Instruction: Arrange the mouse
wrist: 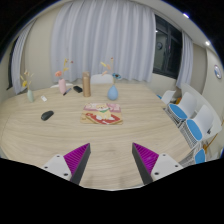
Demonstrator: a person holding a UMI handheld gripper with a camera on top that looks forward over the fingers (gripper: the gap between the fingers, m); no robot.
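Far ahead-left of hand-held gripper (pixel 111 160): mouse (pixel 47 115) on bench (pixel 110 140), well apart from fingers | gripper: spread wide, holding nothing | handling, judged: light, rigid, smooth shell, may slip | grasp: across flanks, mid-body

Bench (pixel 70 140): pale wood-grain top, broad and rounded. Small dark mouse (pixel 47 115) lies on it alone, well apart from the other items. Near the bench's middle, a flat tray (pixel 102 118) holding pinkish items too small to identify. Just beyond the tray, a light blue vase (pixel 113 93). Beside that, an upright tan cylinder (pixel 87 85). Further along, a pink figure (pixel 63 86) and a small dark object (pixel 77 89), both indistinct.
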